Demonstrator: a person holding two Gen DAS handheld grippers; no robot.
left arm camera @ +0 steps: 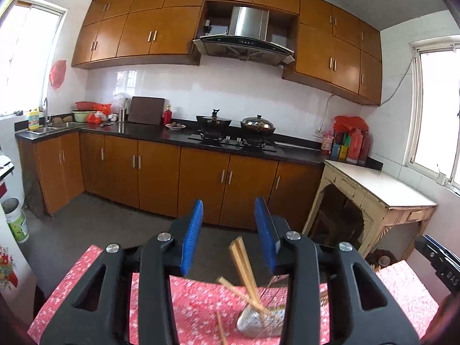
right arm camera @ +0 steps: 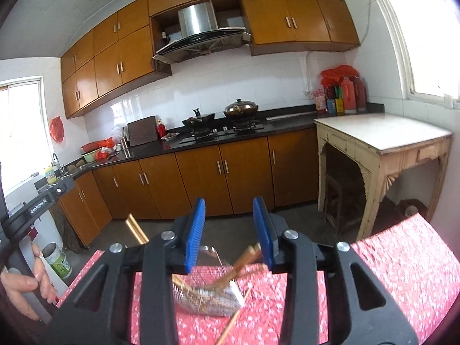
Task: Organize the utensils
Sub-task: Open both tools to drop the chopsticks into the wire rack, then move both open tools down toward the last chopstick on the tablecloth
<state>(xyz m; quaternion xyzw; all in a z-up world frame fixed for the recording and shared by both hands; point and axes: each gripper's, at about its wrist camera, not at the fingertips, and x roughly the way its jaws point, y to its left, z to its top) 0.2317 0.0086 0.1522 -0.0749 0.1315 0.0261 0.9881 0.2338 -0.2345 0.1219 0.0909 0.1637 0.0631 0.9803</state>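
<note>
A metal utensil holder (left arm camera: 258, 322) sits on the red flowered tablecloth (left arm camera: 187, 302), blurred, with wooden chopsticks (left arm camera: 244, 270) sticking up out of it. My left gripper (left arm camera: 229, 201) hangs above it, open; the chopsticks rise between its blue pads without touching either. In the right wrist view the holder (right arm camera: 207, 299) looks tilted, and its chopsticks (right arm camera: 244, 258) lean towards the right pad. My right gripper (right arm camera: 229, 199) is open and grips nothing. One loose chopstick (right arm camera: 235, 319) lies on the cloth, and another pair (right arm camera: 136, 230) shows left of the fingers.
A person's hand (right arm camera: 23, 284) holds the left gripper's handle (right arm camera: 37, 201) at the left edge. Beyond the table are a grey floor, brown kitchen cabinets (left arm camera: 201, 178), a stove with two pots (left arm camera: 235, 129) and a cream side table (right arm camera: 382, 135) at the right.
</note>
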